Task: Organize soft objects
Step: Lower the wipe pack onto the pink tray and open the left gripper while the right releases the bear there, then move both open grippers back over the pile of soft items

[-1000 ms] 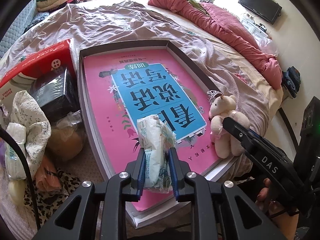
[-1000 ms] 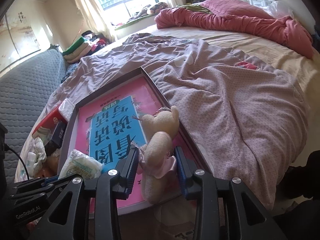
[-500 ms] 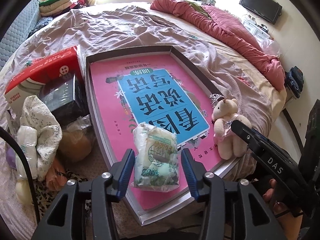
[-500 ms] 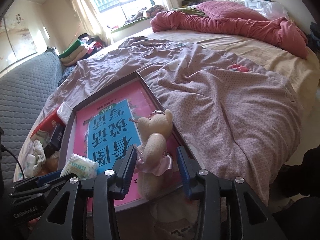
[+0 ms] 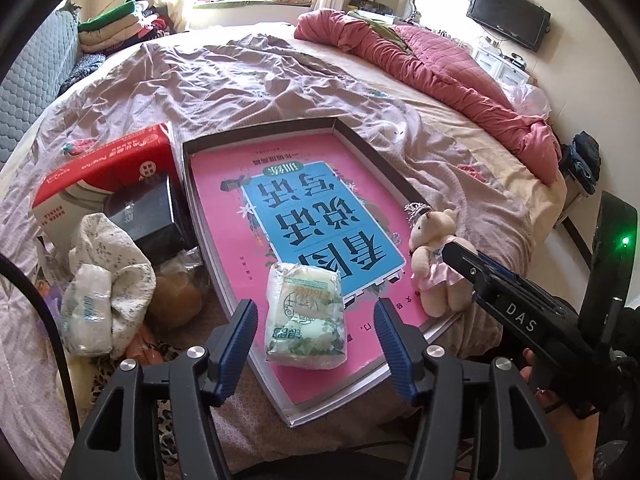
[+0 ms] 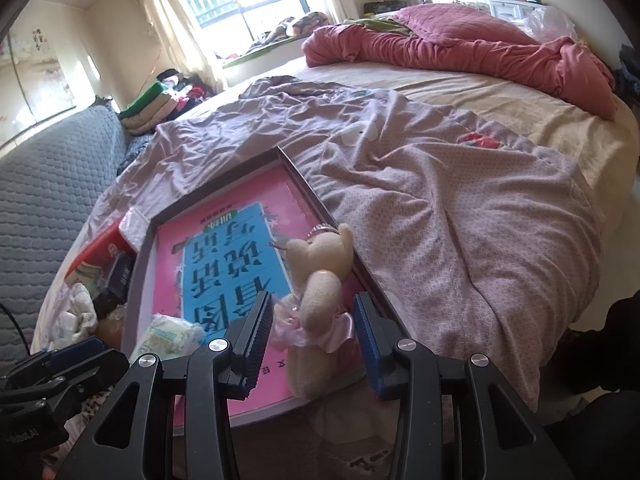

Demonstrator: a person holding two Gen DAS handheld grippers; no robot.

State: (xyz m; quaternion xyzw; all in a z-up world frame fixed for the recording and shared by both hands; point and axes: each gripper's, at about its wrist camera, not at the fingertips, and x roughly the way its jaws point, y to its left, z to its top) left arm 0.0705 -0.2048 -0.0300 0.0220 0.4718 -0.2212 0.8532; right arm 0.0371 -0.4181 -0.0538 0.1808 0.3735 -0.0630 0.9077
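Tissues (image 5: 306, 316) in a soft pack lie flat in the box (image 5: 256, 136), between the blue pads of the left hand-held gripper (image 5: 314, 336). Its jaws have just been opening and now stand wide, touching nothing, so the pack looks let go on purpose. The right hand-held gripper (image 6: 314, 330) stands partly open around the teddy bear (image 6: 320, 280), pads not pressing. The bear sits right by the box's edge (image 6: 376, 284). Beyond both, the bed (image 6: 460, 208) has lots of free room.

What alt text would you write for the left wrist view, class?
The open left gripper, whose jaws have just been opening, straddles a tissue pack lying in a shallow box lined with a pink book cover, on a bed; a teddy bear stands at the box's right edge.
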